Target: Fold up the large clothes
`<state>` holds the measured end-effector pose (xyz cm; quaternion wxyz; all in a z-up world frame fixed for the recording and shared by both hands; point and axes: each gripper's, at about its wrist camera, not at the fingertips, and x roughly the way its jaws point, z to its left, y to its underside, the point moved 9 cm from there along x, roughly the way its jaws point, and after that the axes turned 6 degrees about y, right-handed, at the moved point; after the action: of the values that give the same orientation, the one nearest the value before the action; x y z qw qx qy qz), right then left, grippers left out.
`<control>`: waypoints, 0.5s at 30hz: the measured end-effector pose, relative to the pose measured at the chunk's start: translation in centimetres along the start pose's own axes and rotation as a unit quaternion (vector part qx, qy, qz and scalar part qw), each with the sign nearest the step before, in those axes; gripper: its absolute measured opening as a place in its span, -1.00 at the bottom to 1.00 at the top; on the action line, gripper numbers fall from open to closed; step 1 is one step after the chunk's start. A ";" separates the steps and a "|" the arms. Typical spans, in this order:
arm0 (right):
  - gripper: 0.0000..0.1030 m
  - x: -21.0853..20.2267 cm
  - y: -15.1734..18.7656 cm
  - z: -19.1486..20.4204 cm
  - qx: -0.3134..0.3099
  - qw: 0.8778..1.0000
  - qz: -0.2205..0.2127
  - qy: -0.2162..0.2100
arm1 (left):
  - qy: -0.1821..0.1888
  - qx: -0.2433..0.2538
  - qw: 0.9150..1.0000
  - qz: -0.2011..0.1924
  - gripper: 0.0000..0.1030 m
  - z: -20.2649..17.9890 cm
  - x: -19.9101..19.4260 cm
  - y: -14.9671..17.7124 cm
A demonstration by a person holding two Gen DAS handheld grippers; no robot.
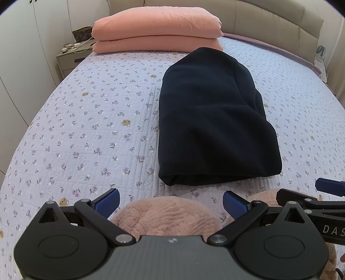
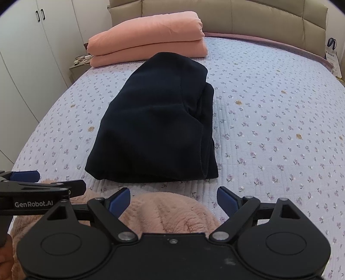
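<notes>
Near the foot of the bed, the left gripper (image 1: 171, 201) and the right gripper (image 2: 173, 199) both hang with jaws spread wide, holding nothing, above pink fuzzy fabric (image 2: 170, 213). Just beyond them the folded dark garment (image 1: 213, 120) lies on the flowered bedspread (image 1: 86, 120). Stacked pink bedding (image 1: 157, 30) sits against the headboard (image 2: 269, 19), with open bedspread on either side of the garment.
</notes>
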<state>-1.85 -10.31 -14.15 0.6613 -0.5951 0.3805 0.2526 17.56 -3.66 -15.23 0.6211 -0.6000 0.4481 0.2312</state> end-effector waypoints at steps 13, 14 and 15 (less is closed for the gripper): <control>1.00 -0.1 0.0 0.1 0.000 1.000 -0.001 0.000 | 0.002 0.002 1.000 -0.001 1.00 0.0 -0.1 0.0; 1.00 -0.1 0.0 0.1 0.000 1.000 -0.001 0.000 | 0.002 0.002 1.000 -0.001 1.00 0.0 -0.1 0.0; 1.00 -0.1 0.0 0.1 0.000 1.000 -0.001 0.000 | 0.002 0.002 1.000 -0.001 1.00 0.0 -0.1 0.0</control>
<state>-1.89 -10.24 -14.09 0.6618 -0.5953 0.3800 0.2516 17.56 -3.60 -15.15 0.6218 -0.5992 0.4496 0.2286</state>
